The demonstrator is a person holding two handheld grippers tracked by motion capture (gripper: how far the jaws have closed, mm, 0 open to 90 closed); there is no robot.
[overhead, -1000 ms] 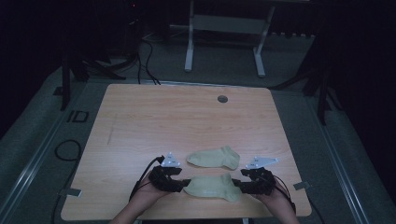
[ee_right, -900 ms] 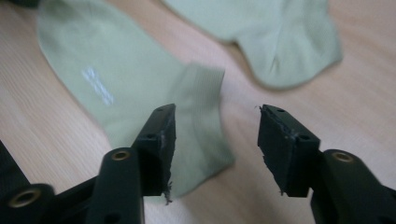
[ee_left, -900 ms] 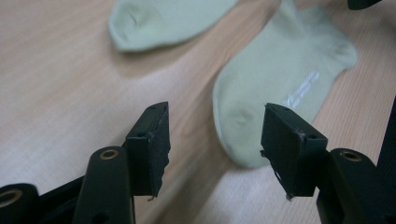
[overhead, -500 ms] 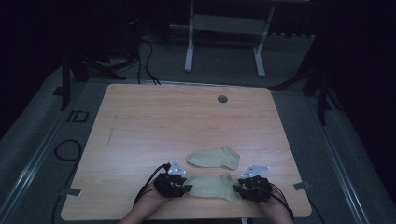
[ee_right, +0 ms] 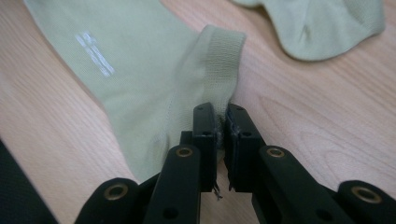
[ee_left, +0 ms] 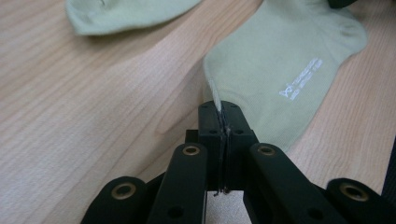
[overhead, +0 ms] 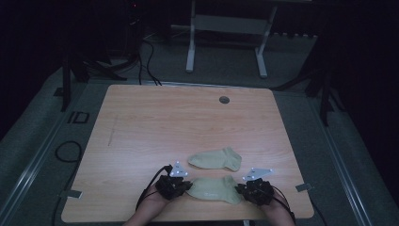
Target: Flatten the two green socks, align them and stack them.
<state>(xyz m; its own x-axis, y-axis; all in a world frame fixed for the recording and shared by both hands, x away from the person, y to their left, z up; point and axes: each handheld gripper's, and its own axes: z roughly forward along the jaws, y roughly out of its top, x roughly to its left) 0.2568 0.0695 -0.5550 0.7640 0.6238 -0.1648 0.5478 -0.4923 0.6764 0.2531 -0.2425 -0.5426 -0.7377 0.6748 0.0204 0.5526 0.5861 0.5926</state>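
Two pale green socks lie flat on the wooden table (overhead: pixel 155 127). The near sock (overhead: pixel 214 188) stretches between my two grippers. My left gripper (overhead: pixel 186 186) is shut on its left end, and a thin edge of cloth (ee_left: pixel 215 95) sticks up from the closed jaws. My right gripper (overhead: pixel 242 190) is shut on its ribbed cuff (ee_right: pixel 223 56) at the right end. Both pairs of jaws have just been closing with the sock's cloth between them. The far sock (overhead: pixel 215 159) lies loose just beyond, also seen as the far sock (ee_left: pixel 121 14) and the far sock (ee_right: pixel 322 23).
A round cable hole (overhead: pixel 224 100) sits near the table's far edge. Beyond the table stand a white metal frame (overhead: pixel 226 28) and dark stands on a grey floor. The near sock lies close to the table's front edge (overhead: pixel 188 219).
Both grippers have closed their jaws onto the two ends of the near sock. The hands have stayed close to where they were. The far sock has not moved.
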